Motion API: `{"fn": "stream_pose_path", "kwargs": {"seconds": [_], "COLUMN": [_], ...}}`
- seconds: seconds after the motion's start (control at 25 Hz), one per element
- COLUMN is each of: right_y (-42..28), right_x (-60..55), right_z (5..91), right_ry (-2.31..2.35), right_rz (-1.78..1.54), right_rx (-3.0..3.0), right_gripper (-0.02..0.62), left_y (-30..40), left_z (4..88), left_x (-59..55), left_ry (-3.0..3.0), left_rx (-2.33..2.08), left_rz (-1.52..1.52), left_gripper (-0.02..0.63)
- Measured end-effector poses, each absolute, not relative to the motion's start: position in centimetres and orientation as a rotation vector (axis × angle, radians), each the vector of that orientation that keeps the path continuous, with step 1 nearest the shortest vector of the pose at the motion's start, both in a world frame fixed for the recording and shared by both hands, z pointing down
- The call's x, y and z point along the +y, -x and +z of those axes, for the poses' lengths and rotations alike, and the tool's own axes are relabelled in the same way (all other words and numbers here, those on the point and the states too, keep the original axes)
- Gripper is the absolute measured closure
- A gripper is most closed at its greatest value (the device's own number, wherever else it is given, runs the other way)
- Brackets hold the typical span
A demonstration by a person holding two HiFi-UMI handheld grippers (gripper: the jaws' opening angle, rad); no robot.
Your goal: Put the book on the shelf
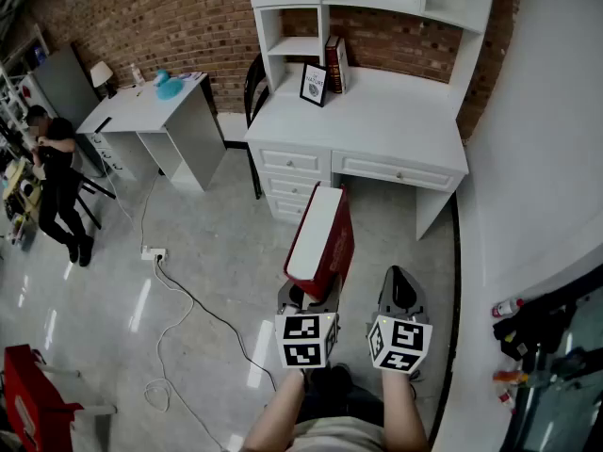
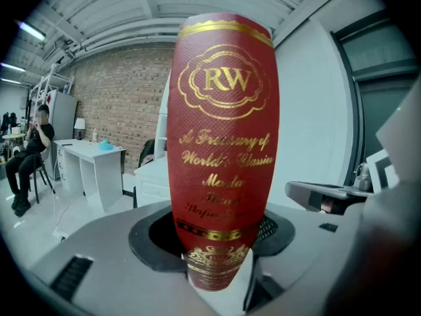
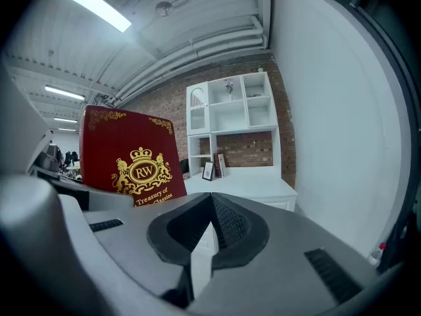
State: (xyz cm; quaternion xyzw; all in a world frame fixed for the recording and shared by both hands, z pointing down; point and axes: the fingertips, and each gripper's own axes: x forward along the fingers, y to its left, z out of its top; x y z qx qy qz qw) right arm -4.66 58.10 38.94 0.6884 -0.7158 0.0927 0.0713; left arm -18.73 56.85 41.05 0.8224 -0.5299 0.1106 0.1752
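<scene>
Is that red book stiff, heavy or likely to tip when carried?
Probably stiff: the book stands rigid, with a hard cover. Likely heavy, as it looks thick. It may tip, since the left gripper holds only its lower end.

light: bright, ceiling tubes (image 3: 92, 5) | floor (image 1: 141, 309) glare | gripper views: fisheye, dark corners

Straight ahead of the left gripper (image 1: 309, 301) and right gripper (image 1: 398, 279) stands a white desk (image 1: 396, 111) with a shelf (image 1: 296, 45) unit at its back. A framed picture (image 1: 314, 84) and upright books (image 1: 334, 64) stand side by side on the desktop. Left of the left gripper, a power strip (image 1: 153, 253) and cable (image 1: 203, 311) lie on the grey floor (image 1: 217, 234). Farther ahead-left, a second white table (image 1: 141, 109) carries a teal object (image 1: 168, 87).
</scene>
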Motion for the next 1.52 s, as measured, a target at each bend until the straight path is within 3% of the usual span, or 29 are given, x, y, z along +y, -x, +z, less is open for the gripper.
{"fn": "stream_pose_path", "kwargs": {"seconds": [0.52,1.52], "right_y": [5.4,0.5], "right_x": [57.8,54.3], "right_z": [39.1,40.3], "right_ry": [-2.076,-2.052], "right_rz": [0.293,0.334], "right_rx": [-2.156,-2.187], "right_gripper": [0.578,0.578], "left_y": [19.4,14.6], "left_z": [41.3,42.0], "left_x": [56.5,52.5], "left_ry": [-2.325,-2.293], "left_rx": [-1.488,-1.505], "left_rz": [0.309,0.326], "left_gripper": [0.364,0.364]}}
